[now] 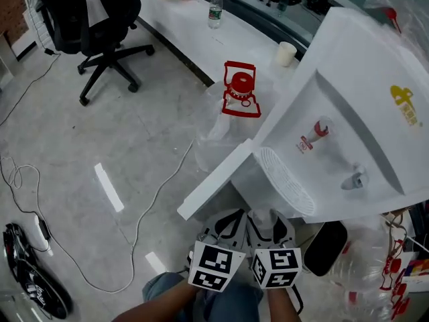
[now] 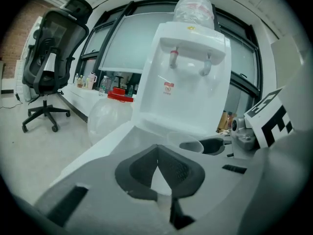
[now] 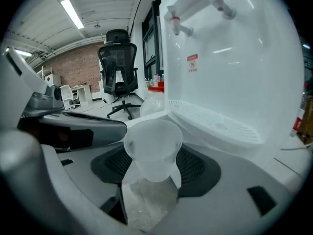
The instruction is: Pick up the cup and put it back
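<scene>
While the left gripper is pinched shut and empty, the right gripper clamps a smooth, translucent, tapered plastic cup at lower centre, seemingly near upright, mouth up

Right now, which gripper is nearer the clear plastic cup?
Right. The right gripper is shut on the clear plastic cup, which sits between its jaws. The left gripper is alongside, left of the cup, shut on nothing.
</scene>
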